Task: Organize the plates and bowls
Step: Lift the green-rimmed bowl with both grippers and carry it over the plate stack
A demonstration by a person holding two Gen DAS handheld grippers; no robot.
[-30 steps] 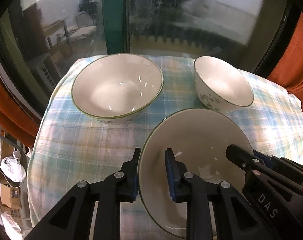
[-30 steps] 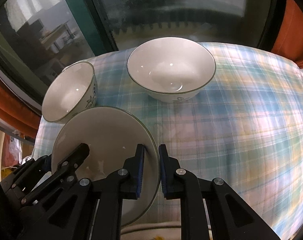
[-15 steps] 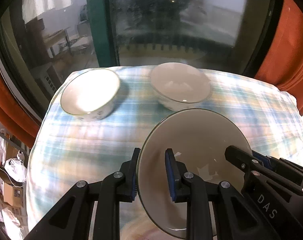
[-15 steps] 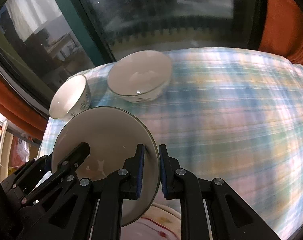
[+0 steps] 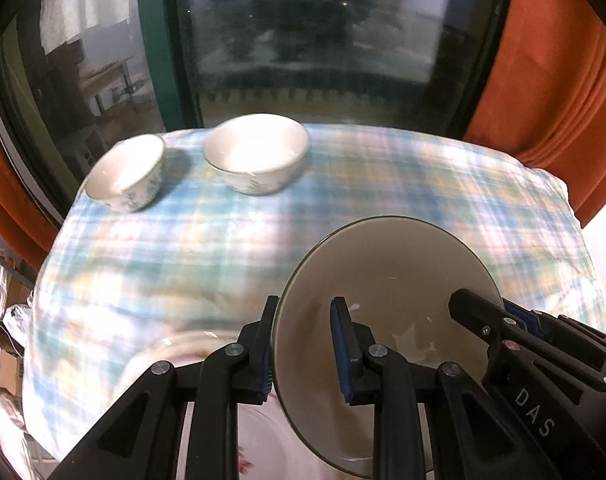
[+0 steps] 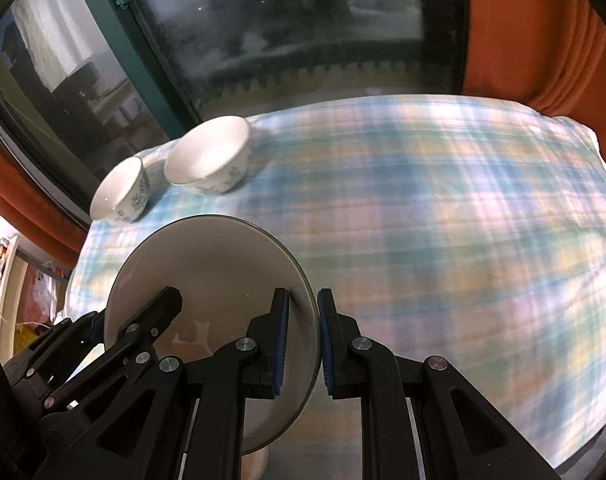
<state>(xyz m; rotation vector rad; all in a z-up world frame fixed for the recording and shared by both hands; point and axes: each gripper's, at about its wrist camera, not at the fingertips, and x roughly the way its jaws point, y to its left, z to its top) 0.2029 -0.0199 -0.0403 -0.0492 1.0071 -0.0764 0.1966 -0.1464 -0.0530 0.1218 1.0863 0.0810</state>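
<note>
Glazed ceramic, white with a thin green rim, is what is being held: a shallow plate [image 5: 387, 292] is carried tilted above the near end of the counter [image 5: 383, 184], which is covered by a pale plaid cloth. The plate is clamped from both sides. The left gripper [image 5: 303, 344] has its jaws closed across the plate's left rim, one blue pad under it and one on the inner face; the right gripper [image 6: 303, 340] has its jaws closed across the opposite rim in the same way.

Two bowls are left at the far left corner of the counter, a smaller one [image 5: 123, 174] and a wider one [image 5: 257, 154], near each other but not seen to touch. Beneath the held plate, at the near edge, another pale dish [image 5: 175, 350] with a reddish pattern is partly glimpsed in the left wrist view; its exact shape cannot be told through the blur.

The plate is judged stiff, moderately heavy, brittle, and slick under its glaze, so slipping out of narrow pads is the main risk, especially while it is tilted. The rim is the only place thin enough to be pinched, and opposite points are best taken, as they are now. A level, slow lowering is advised, since glaze against glaze chips easily.
</note>
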